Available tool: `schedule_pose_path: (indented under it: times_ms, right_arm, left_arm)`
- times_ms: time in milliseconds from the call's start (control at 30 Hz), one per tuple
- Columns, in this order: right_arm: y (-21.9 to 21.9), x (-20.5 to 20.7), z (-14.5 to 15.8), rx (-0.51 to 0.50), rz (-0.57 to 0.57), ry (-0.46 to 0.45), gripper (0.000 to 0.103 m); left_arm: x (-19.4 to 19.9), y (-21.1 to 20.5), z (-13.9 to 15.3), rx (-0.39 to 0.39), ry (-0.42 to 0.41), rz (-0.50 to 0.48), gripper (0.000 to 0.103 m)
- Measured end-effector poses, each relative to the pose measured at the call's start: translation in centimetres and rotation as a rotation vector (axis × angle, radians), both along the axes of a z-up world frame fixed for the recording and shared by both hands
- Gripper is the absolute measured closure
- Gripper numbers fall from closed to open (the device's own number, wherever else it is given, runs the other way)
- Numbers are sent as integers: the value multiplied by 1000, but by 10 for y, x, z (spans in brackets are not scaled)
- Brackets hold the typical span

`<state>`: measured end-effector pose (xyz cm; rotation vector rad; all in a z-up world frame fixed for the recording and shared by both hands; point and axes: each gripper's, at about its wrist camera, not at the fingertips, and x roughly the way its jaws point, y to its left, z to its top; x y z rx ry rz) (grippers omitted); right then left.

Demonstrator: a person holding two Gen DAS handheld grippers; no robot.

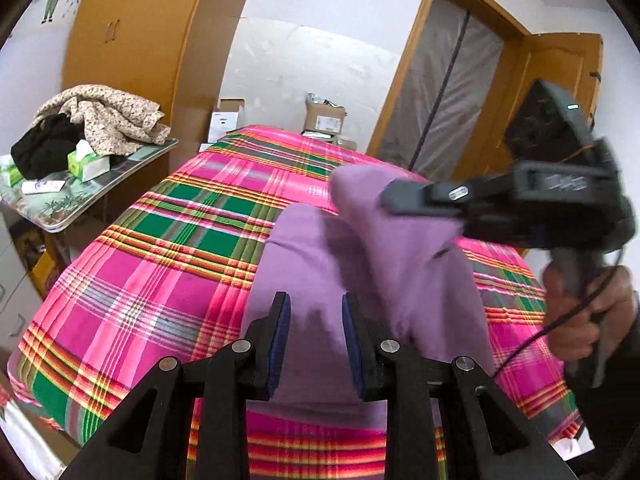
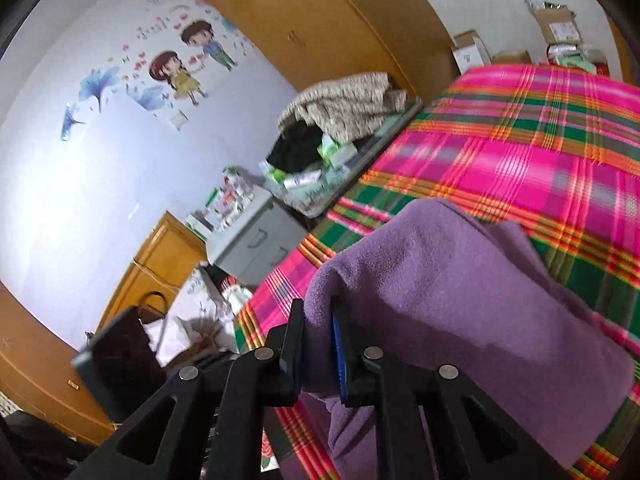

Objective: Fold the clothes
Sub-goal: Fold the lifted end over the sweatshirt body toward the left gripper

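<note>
A purple fleece garment lies on a bed with a pink and green plaid sheet. My left gripper hovers over the garment's near part, jaws apart, nothing pinched between the pads. My right gripper, held by a hand at the right, has one edge of the garment lifted off the bed. In the right wrist view the purple garment fills the gap between the right gripper's jaws and drapes away over the plaid sheet.
A side table left of the bed carries a heap of clothes and tissue boxes. Cardboard boxes stand past the bed's far end. A wooden wardrobe and a doorway line the back wall. Grey drawers stand beside the table.
</note>
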<state>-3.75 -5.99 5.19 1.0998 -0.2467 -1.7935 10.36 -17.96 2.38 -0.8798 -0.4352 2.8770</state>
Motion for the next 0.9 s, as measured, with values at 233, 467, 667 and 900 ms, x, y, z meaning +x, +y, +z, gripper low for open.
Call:
schedule_pose_path:
  times_ms: [233,467,667,900]
  right_arm:
    - [2,0,-11,-24,0,-47,69]
    - [36,8,6,-92,-49,-5,67]
    - [75,15,-6,-97,-121,-37,67]
    - [118,15,-24,-128,-218,-83,65]
  left_arm:
    - [7,0,3,16,36,-41,59]
    - [0,1,0,48,33,-64,55]
    - [-14,-7,-7,129,3,-67,55]
    - [-16,2,4,154,41,-112,50]
